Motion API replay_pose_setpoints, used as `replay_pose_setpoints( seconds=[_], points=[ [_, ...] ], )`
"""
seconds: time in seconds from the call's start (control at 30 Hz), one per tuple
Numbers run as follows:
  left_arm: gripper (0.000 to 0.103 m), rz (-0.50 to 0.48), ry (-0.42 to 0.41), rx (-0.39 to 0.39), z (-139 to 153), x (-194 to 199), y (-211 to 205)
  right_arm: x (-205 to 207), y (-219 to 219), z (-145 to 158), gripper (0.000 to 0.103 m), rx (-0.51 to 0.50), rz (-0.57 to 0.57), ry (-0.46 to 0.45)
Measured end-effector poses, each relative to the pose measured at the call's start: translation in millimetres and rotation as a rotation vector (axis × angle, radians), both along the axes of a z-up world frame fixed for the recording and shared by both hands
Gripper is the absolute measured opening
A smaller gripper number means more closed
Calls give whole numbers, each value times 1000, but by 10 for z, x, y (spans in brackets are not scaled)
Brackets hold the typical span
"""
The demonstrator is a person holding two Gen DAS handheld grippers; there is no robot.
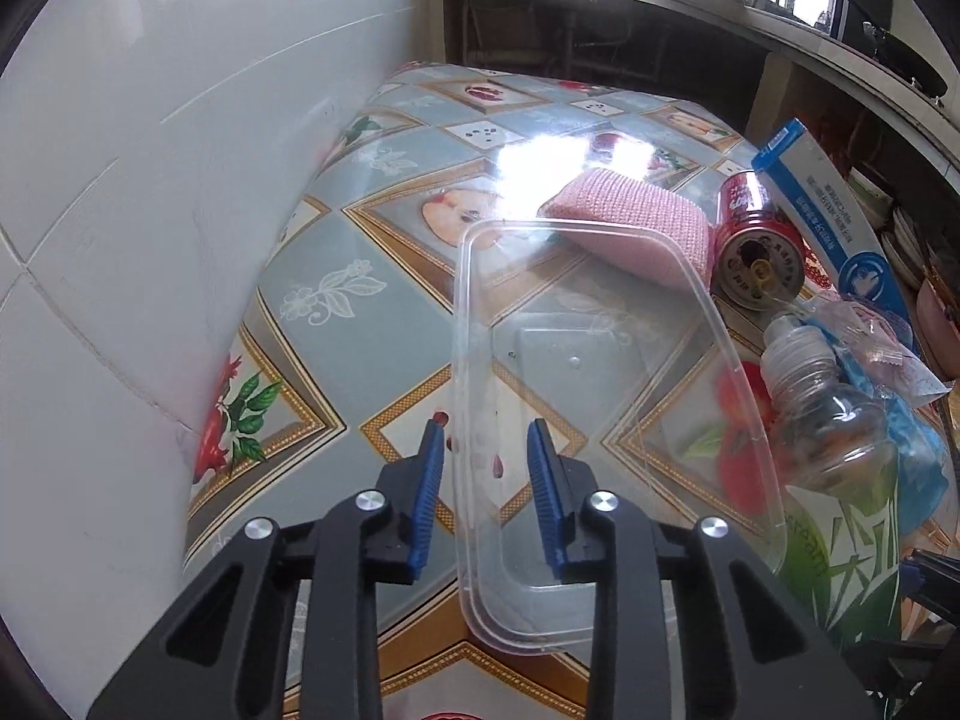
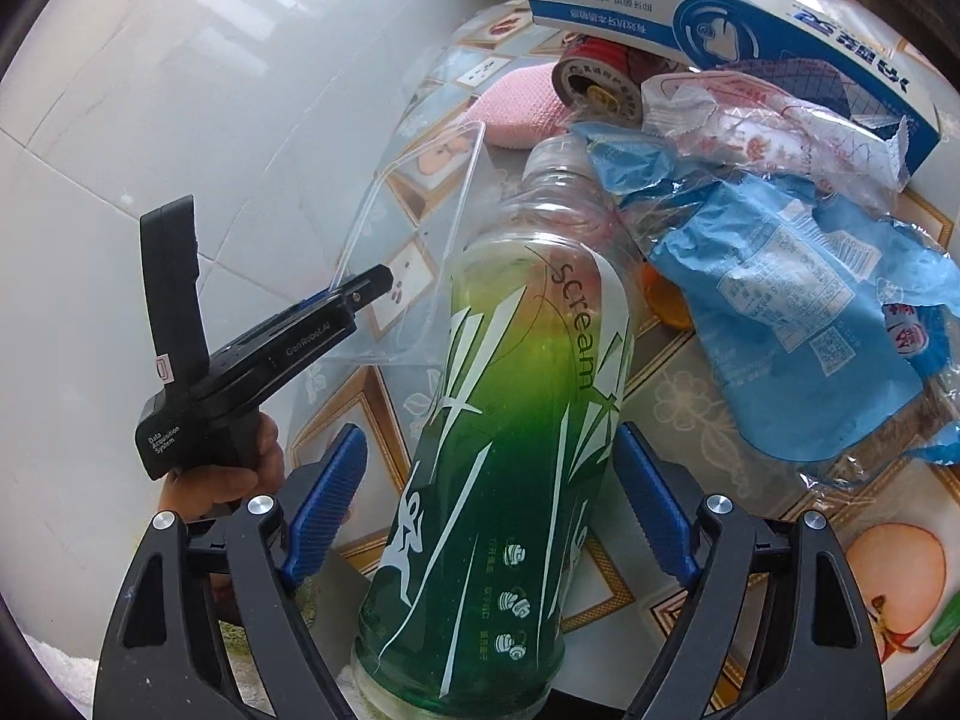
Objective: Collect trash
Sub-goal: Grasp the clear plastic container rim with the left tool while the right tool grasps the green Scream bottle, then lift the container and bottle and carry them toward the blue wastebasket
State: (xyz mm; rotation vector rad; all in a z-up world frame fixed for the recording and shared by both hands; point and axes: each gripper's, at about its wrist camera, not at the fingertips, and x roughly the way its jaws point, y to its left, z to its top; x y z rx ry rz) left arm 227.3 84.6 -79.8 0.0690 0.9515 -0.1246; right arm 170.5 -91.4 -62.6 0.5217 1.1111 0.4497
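A clear plastic lid (image 1: 600, 396) lies over the patterned table; its near left rim passes between my left gripper's (image 1: 487, 468) open blue pads (image 1: 429, 480), which do not press it. The lid also shows in the right wrist view (image 2: 414, 252). A green-labelled plastic bottle (image 2: 510, 420) lies between my right gripper's (image 2: 489, 480) open pads (image 2: 651, 498), with gaps on both sides. Beyond it lie a blue crumpled wrapper (image 2: 792, 312), a clear wrapper (image 2: 750, 126), a red can (image 2: 600, 81), a blue-white carton (image 2: 720, 24) and a pink sponge (image 1: 636, 222).
The table (image 1: 360, 312) has a fruit-and-flower cloth and stands against a white tiled wall (image 1: 132, 180) on the left. Dark shelves and a windowsill (image 1: 660, 12) stand behind it. The left gripper body (image 2: 240, 360) and hand show in the right wrist view.
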Motion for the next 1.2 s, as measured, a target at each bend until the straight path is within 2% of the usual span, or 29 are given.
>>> replay_pose_setpoints(
  seconds=[0.17, 0.27, 0.57, 1.2],
  points=[
    [13, 24, 3, -10, -9, -1, 51, 39, -31, -102, 67, 41, -10, 48],
    [9, 28, 2, -17, -23, 12, 73, 52, -84, -139, 61, 66, -20, 69],
    [7, 32, -1, -45, 12, -39, 97, 25, -184, -203, 59, 97, -24, 93],
    [3, 78, -80, -64, 269, -226, 268, -58, -380, -192, 56, 128, 24, 75]
  ],
)
